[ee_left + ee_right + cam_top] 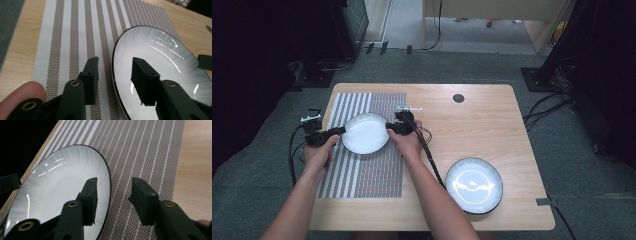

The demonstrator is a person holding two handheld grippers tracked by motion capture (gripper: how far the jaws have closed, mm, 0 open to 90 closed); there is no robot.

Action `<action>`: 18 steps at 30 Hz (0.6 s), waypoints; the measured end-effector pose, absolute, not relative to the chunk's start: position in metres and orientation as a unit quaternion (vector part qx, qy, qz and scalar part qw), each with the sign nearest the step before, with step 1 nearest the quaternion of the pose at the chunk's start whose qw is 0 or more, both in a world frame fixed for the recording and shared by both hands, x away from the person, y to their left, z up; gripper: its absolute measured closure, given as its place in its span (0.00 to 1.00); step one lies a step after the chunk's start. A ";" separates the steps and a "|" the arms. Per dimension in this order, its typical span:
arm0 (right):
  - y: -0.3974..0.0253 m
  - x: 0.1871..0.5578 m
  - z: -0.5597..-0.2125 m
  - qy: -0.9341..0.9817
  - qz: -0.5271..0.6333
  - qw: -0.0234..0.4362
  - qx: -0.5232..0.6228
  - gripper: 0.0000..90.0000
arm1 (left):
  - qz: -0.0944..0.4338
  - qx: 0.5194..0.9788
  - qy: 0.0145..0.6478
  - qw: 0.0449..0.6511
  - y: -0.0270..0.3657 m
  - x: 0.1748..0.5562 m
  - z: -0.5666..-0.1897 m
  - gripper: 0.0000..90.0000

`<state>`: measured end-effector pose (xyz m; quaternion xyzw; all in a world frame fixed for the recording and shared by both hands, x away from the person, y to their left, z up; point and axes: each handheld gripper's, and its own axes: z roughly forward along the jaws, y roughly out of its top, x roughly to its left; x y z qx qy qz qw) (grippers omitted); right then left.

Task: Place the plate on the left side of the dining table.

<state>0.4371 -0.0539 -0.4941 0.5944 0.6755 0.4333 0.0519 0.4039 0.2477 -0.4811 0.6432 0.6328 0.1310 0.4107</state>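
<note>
Straddling opposite edges of the white plate (365,133), left gripper (113,80) and right gripper (112,200) each stand wide open, one jaw over the plate's well, the other outside its dark rim. Plate lies between them on the striped placemat (362,172). Judged: symmetric two-sided hold planned, keeping it level; second plate (474,184) sits well apart beyond the right gripper.

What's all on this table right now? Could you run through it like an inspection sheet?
Surface: wooden table with a striped placemat on its left half.
Job's things: white plate over the placemat; second plate at the front right.
Clutter: nothing seen.
Grippers: left tool and right tool open, each straddling the white plate's rim on opposite sides.
Cables: black cable trailing from the right tool.
Surroundings: grey carpet, dark equipment.
</note>
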 end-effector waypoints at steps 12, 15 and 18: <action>-0.068 0.412 -0.457 0.704 0.431 0.080 0.559 0.40 | 0.134 0.642 0.618 0.433 0.244 0.383 -0.455 0.41; -0.077 0.401 -0.448 0.713 0.433 0.088 0.544 0.38 | 0.138 0.648 0.608 0.438 0.240 0.376 -0.450 0.37; -0.089 0.393 -0.441 0.712 0.444 0.085 0.537 0.37 | 0.141 0.651 0.598 0.446 0.236 0.367 -0.443 0.34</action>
